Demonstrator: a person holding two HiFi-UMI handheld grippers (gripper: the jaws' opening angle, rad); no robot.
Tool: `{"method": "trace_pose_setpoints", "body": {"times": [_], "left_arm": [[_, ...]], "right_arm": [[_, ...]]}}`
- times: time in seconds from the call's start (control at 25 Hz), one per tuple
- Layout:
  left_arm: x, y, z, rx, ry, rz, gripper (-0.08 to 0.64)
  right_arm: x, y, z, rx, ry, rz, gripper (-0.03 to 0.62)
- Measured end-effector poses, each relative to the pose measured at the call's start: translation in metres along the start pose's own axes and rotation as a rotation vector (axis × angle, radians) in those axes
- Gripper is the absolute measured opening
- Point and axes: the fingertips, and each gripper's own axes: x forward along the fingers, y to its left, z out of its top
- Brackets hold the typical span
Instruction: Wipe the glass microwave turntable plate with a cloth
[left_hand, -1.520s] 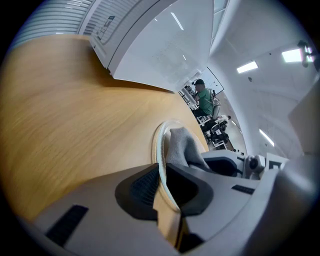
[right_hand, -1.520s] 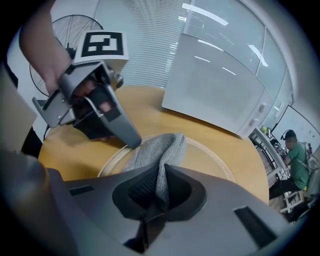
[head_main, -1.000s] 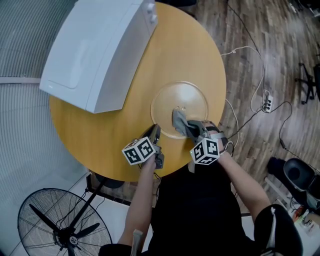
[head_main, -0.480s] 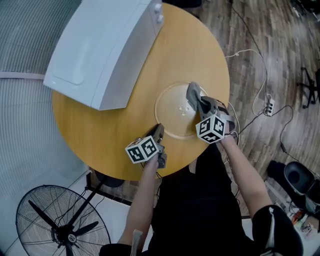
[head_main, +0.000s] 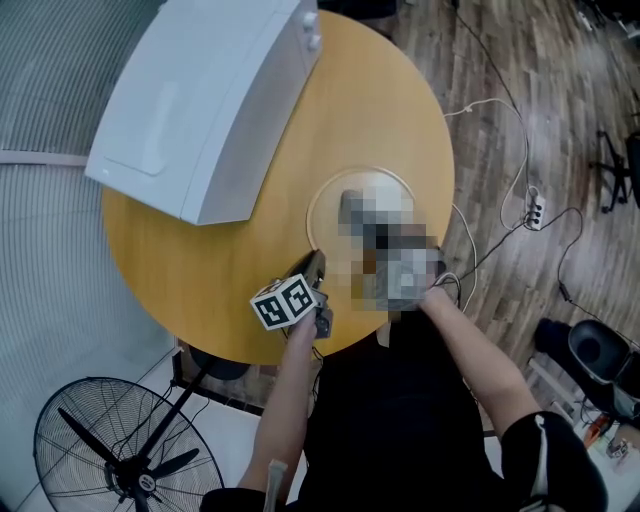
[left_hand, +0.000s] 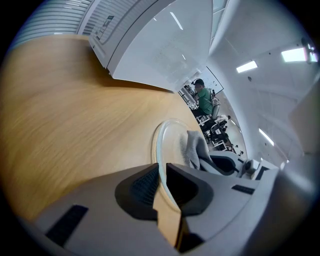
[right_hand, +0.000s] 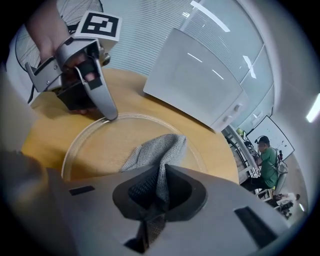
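The clear glass turntable plate (head_main: 325, 225) lies flat on the round wooden table (head_main: 200, 260). My left gripper (head_main: 316, 262) is shut on the plate's near-left rim, which runs between its jaws (left_hand: 161, 177). My right gripper (right_hand: 161, 187) is shut on a grey cloth (right_hand: 157, 150), whose free end is spread on the middle of the plate (right_hand: 100, 145). The left gripper (right_hand: 107, 114) shows across the plate from it. In the head view a mosaic patch hides the right gripper and most of the cloth.
A white microwave (head_main: 200, 100) stands on the far left of the table, close behind the plate. A standing fan (head_main: 120, 450) is on the floor at the near left. Cables (head_main: 510, 200) and a chair (head_main: 600, 360) lie to the right.
My right gripper dragged the cloth from the plate's near part out to its far right, then back toward the middle. The left gripper stayed on the rim.
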Motion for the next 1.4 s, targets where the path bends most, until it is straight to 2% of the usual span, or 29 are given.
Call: {"method": "trace_pose_setpoints", "body": {"times": [0.12, 0.24, 0.32, 0.4, 0.52, 0.72, 0.92, 1.04, 1.16, 1.28, 1.4], "left_arm": [[0.000, 0.001, 0.000, 0.001, -0.001, 0.003, 0.043], [0.000, 0.001, 0.000, 0.003, -0.003, 0.003, 0.041], [-0.001, 0.000, -0.003, 0.002, 0.000, 0.000, 0.041], [-0.002, -0.001, -0.003, 0.000, 0.005, 0.000, 0.043], [0.000, 0.002, -0.002, 0.002, 0.001, 0.012, 0.044], [0.002, 0.000, -0.001, 0.020, -0.016, 0.020, 0.051], [0.002, 0.001, 0.000, 0.062, -0.047, 0.053, 0.055], [-0.002, 0.002, -0.003, 0.077, -0.046, 0.081, 0.057], [-0.010, 0.001, -0.002, 0.085, -0.061, 0.169, 0.056], [-0.026, -0.009, 0.007, 0.101, -0.129, 0.243, 0.055], [-0.045, -0.044, 0.034, 0.150, -0.233, 0.241, 0.035]], "right_arm": [[-0.008, 0.023, 0.007, -0.010, -0.017, 0.033, 0.006], [-0.014, 0.047, 0.016, 0.001, -0.039, 0.132, 0.006], [-0.021, 0.063, 0.020, 0.082, -0.047, 0.233, 0.011], [-0.028, 0.070, 0.024, 0.210, -0.048, 0.327, 0.021], [-0.043, 0.059, 0.032, 0.366, -0.073, 0.384, 0.023], [-0.081, 0.019, 0.041, 0.592, -0.174, 0.383, 0.023], [-0.117, -0.034, 0.021, 0.763, -0.265, 0.345, 0.023], [-0.142, -0.072, 0.005, 0.805, -0.322, 0.292, 0.023], [-0.163, -0.112, -0.008, 0.837, -0.380, 0.239, 0.023], [-0.183, -0.146, -0.019, 0.855, -0.435, 0.205, 0.023], [-0.201, -0.174, -0.021, 0.837, -0.498, 0.189, 0.024]]}}
